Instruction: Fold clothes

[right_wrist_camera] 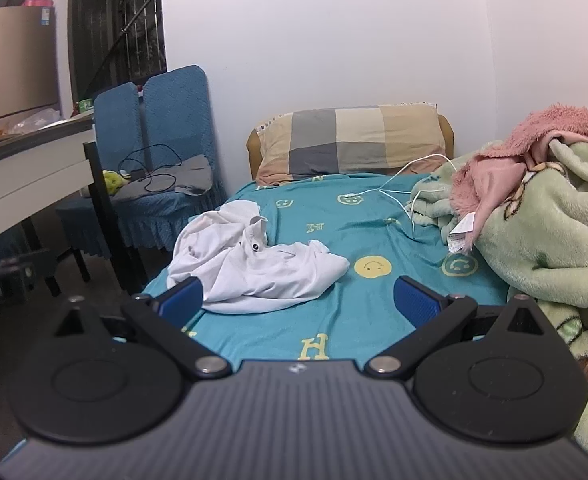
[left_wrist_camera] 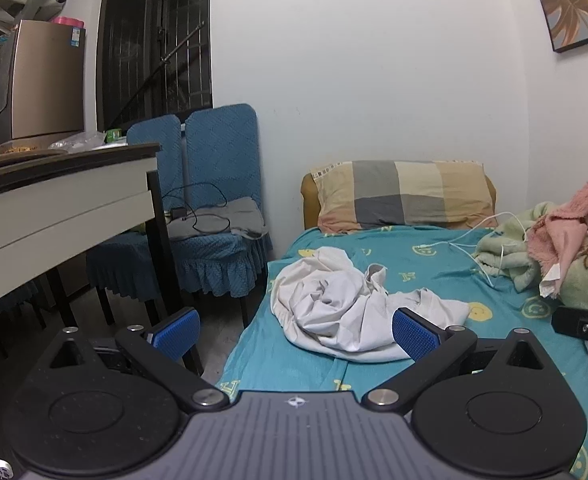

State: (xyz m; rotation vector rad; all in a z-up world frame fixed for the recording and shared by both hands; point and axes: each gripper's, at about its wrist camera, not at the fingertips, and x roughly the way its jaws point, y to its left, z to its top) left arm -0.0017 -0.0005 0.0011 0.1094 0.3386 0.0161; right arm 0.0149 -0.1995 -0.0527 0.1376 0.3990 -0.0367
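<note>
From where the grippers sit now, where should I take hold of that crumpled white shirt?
Grip the white shirt at its loose flap lying flat toward the bed's middle, coming in low from the near side with the right hand-held gripper, which is open. That edge lies thin and free on the teal sheet; the rest looks bunched.

Left wrist view: low, at the foot end of the bed [left_wrist_camera: 434, 264], offset toward its left edge, facing the pillow [left_wrist_camera: 402, 196] at the head end. Right wrist view: same heading, nearer the bed's middle, close above the sheet. Shared: white garment [left_wrist_camera: 342, 304] [right_wrist_camera: 253, 264], pillow [right_wrist_camera: 354, 140], blue chairs [left_wrist_camera: 209, 184] [right_wrist_camera: 161, 136], blanket pile along the right edge [right_wrist_camera: 554, 220].
</note>
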